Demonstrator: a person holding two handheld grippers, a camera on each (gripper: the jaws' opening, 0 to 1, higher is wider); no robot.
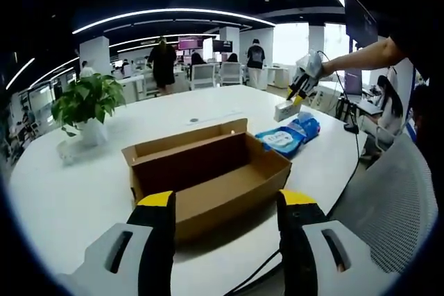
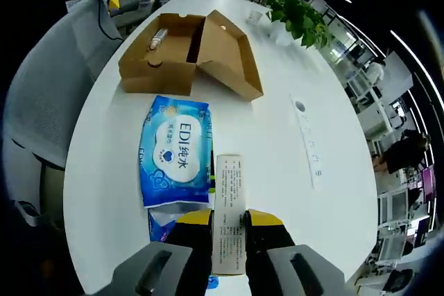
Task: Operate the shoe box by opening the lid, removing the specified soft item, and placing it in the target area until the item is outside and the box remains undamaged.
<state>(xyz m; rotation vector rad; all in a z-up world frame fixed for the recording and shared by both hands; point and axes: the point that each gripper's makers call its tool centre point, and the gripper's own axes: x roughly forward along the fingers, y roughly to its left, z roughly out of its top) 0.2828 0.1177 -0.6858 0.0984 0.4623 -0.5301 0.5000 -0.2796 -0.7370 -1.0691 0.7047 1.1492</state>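
Right gripper (image 2: 228,223) fingers pinch a white printed slim carton (image 2: 229,206) near the white oval counter (image 2: 277,143) edge, beside a blue wet-wipes pack (image 2: 175,150). Brown cardboard shoe box (image 2: 187,53) lies open beyond; extraction looks done, release pending. Left gripper (image 1: 225,202) fingers spread, empty.

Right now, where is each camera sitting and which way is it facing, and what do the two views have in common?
Left gripper view: rides on the left claw at the table's near edge, facing across the open shoe box toward the office; its own jaws stand apart, and the person's arm shows holding the right claw.
Right gripper view: rides on the right claw, looking down along the white table at the blue wipes pack; its jaws grip a white box.
Shared: shoe box, wipes pack, potted plant, table.
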